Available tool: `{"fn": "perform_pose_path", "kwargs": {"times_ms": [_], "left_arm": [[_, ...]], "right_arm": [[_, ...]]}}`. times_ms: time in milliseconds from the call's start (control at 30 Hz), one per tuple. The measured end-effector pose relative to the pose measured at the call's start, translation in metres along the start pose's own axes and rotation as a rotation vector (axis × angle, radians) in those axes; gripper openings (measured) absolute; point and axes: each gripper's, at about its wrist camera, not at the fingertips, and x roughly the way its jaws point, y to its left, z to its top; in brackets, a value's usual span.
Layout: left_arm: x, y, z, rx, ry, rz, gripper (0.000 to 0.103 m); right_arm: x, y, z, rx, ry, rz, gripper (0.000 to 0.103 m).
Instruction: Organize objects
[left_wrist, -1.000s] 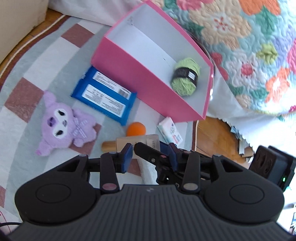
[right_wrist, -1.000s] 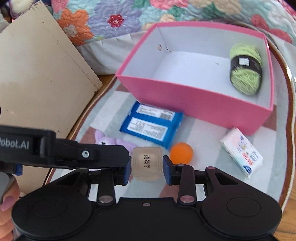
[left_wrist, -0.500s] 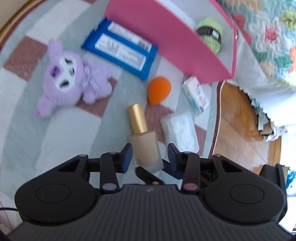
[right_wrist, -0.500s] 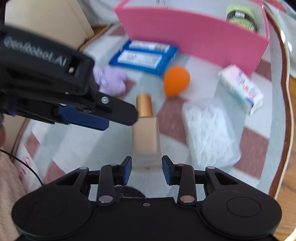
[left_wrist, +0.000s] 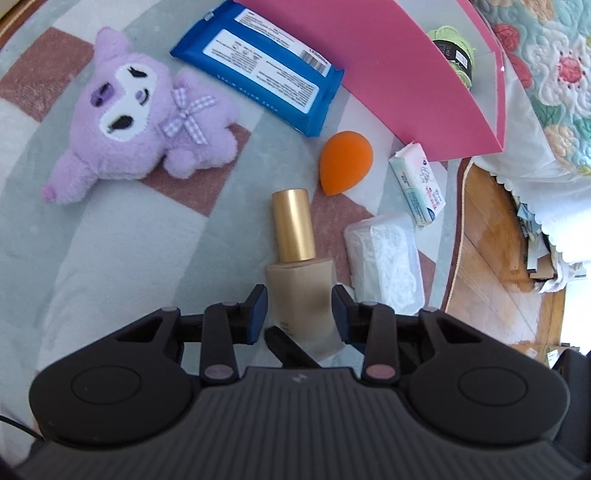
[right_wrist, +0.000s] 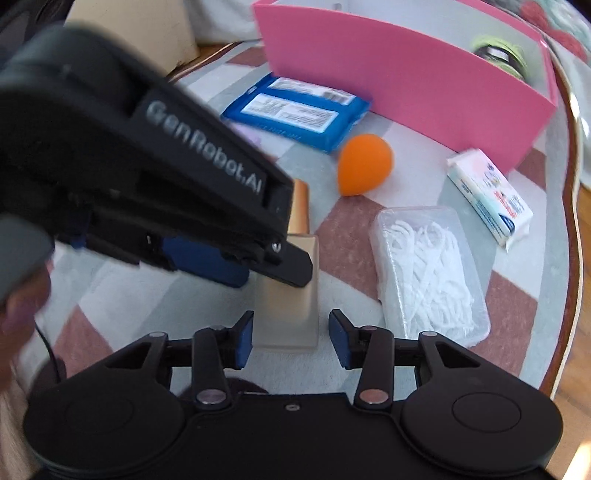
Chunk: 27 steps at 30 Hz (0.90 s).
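A rug (left_wrist: 122, 236) of pale grey-green and dusty-red blocks fills both views, with bare wooden floor (left_wrist: 491, 273) past its edge at the right of the left wrist view and a flowered quilt (left_wrist: 554, 74) in the upper right corner.

A frosted foundation bottle (left_wrist: 299, 280) with a gold cap lies on the rug at the lower centre of both views, cap pointing up the frame. In the left wrist view the left gripper (left_wrist: 299, 314) straddles the bottle's body; its jaws are closing, and a thin gap shows at each blue pad, so they are not pressing yet. In the right wrist view the right gripper (right_wrist: 291, 338) sits at the bottle's base with its jaws opening: the left pad is close against the glass, the right pad stands clear of it. The left gripper's black body crosses the upper left of that view, blurred, its tip over the bottle.

Above the bottle lies an orange sponge (left_wrist: 345, 162), and beyond it a blue wipes pack (left_wrist: 258, 66) near the pink box (left_wrist: 406, 74), which runs across the top of both frames. A green yarn ball (left_wrist: 452, 51) lies inside the box. A purple plush toy (left_wrist: 136, 122) lies at the upper left of the left wrist view. To the right of the bottle lie a clear pack of floss picks (right_wrist: 428, 273) and a small tissue pack (right_wrist: 487, 195).
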Motion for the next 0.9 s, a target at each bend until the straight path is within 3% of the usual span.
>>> {"fn": "perform_pose_path", "kwargs": {"times_ms": [67, 200, 333, 467, 633, 900], "left_arm": [[0.002, -0.002, -0.001, -0.002, -0.007, -0.003, 0.036], [0.004, -0.011, -0.003, 0.026, -0.029, 0.020, 0.039], [0.013, -0.008, -0.007, -0.011, -0.007, 0.026, 0.051], [0.010, -0.013, -0.012, 0.019, -0.038, 0.044, 0.043], [-0.001, -0.019, -0.019, 0.016, -0.052, 0.047, 0.043], [-0.061, -0.050, -0.019, 0.072, -0.153, 0.002, 0.043]], "right_arm": [[-0.002, -0.010, 0.002, 0.106, 0.003, 0.036, 0.041], [-0.003, -0.032, 0.003, 0.277, 0.024, 0.133, 0.041], [-0.004, -0.048, -0.003, 0.357, 0.015, 0.214, 0.040], [-0.007, -0.049, -0.013, 0.330, -0.006, 0.219, 0.040], [-0.014, -0.034, -0.006, 0.314, 0.006, 0.203, 0.040], [-0.065, -0.018, 0.015, 0.212, -0.098, 0.177, 0.040]]}}
